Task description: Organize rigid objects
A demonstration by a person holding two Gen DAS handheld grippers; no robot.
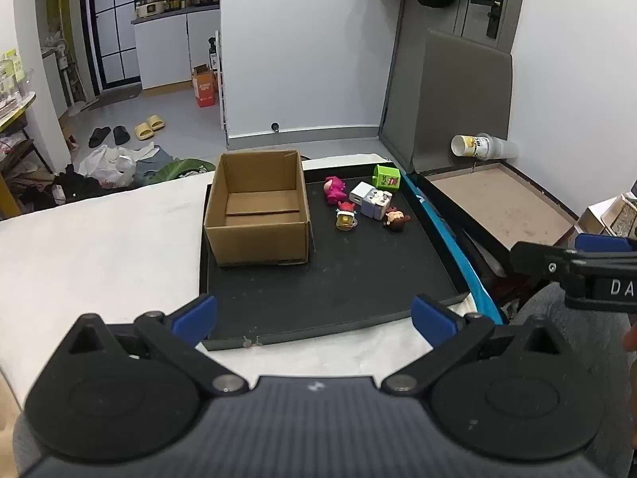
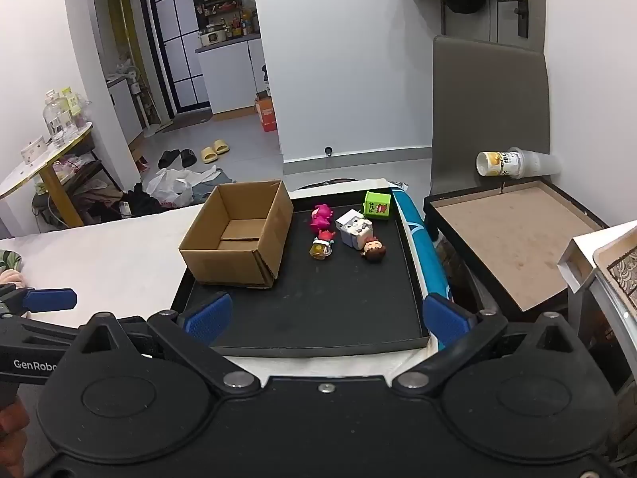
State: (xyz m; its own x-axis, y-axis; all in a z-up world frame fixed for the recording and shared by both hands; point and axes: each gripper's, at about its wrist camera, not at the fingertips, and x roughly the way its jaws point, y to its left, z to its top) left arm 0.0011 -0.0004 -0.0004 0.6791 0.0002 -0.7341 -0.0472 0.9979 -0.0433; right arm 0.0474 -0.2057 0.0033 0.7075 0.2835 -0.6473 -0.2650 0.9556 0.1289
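Note:
An open cardboard box (image 1: 258, 215) (image 2: 239, 235) stands empty on the left of a black tray (image 1: 358, 279) (image 2: 338, 306). To its right lie small toys: a pink figure (image 1: 333, 188) (image 2: 321, 217), a green cube (image 1: 385, 177) (image 2: 376, 206), a white and grey block figure (image 1: 372, 201) (image 2: 355, 231), a red-haired figure (image 1: 345, 217) (image 2: 321, 246) and a brown-haired head (image 1: 396, 219) (image 2: 373, 251). My left gripper (image 1: 314, 320) hangs open over the tray's near edge, nothing between its blue pads. My right gripper (image 2: 326, 318) is open there too, empty.
The tray lies on a white cloth-covered surface (image 1: 99, 251). A low brown-topped table (image 2: 509, 235) stands to the right with a tipped paper cup stack (image 2: 513, 164) and a grey chair back (image 2: 485, 115) behind. Clothes, bags and slippers litter the floor (image 2: 179, 183) beyond.

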